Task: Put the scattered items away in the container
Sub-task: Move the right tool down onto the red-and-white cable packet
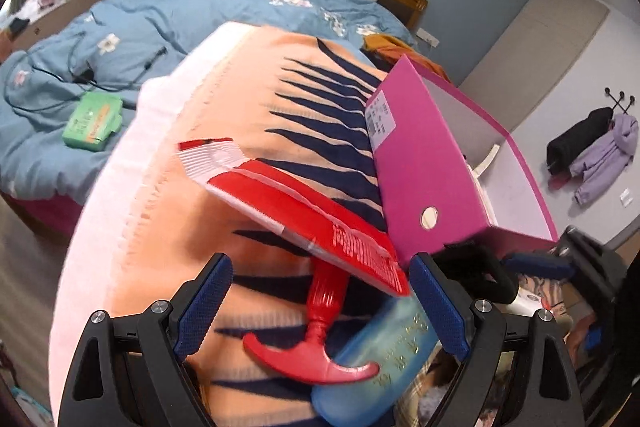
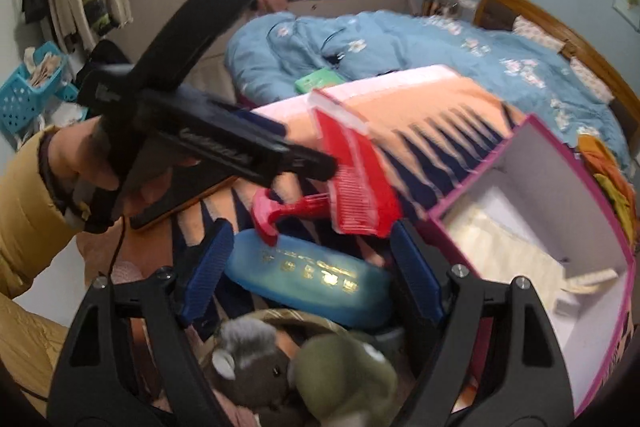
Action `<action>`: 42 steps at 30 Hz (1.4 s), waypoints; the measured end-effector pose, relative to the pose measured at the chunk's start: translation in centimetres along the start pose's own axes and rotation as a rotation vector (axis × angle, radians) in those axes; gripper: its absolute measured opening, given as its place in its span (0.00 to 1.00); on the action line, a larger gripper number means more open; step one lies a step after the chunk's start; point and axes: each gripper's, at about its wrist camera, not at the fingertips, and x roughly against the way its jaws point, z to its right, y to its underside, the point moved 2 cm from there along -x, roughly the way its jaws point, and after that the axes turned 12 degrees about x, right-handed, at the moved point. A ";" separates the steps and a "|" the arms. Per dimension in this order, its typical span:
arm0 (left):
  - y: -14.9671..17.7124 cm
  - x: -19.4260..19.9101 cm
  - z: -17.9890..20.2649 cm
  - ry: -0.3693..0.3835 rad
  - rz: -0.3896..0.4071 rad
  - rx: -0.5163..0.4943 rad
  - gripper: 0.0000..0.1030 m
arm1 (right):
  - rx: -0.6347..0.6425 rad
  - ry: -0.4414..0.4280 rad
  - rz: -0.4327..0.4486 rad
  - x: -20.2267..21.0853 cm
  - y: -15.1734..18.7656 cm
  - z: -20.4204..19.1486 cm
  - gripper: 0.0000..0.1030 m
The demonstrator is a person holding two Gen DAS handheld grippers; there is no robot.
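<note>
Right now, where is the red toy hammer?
In both wrist views the red toy hammer lies on the orange striped blanket, its head over the blue case and its handle under the red comb, left of the pink box.

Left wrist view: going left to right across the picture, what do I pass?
Green packet on the bed → red comb → pink box → purple jacket hanging on the wall.
</note>
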 end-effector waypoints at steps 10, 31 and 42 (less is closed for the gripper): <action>-2.0 -2.4 -0.7 0.000 -0.041 0.042 0.89 | 0.009 -0.035 -0.108 -5.5 -2.1 0.5 0.72; -3.2 -5.0 -2.2 -0.029 -0.072 0.108 0.67 | -0.024 0.138 -0.234 -11.1 -3.2 2.1 0.48; -3.5 -4.7 -2.8 -0.005 -0.080 0.149 0.50 | -0.045 0.165 -0.238 -11.3 -3.3 2.8 0.34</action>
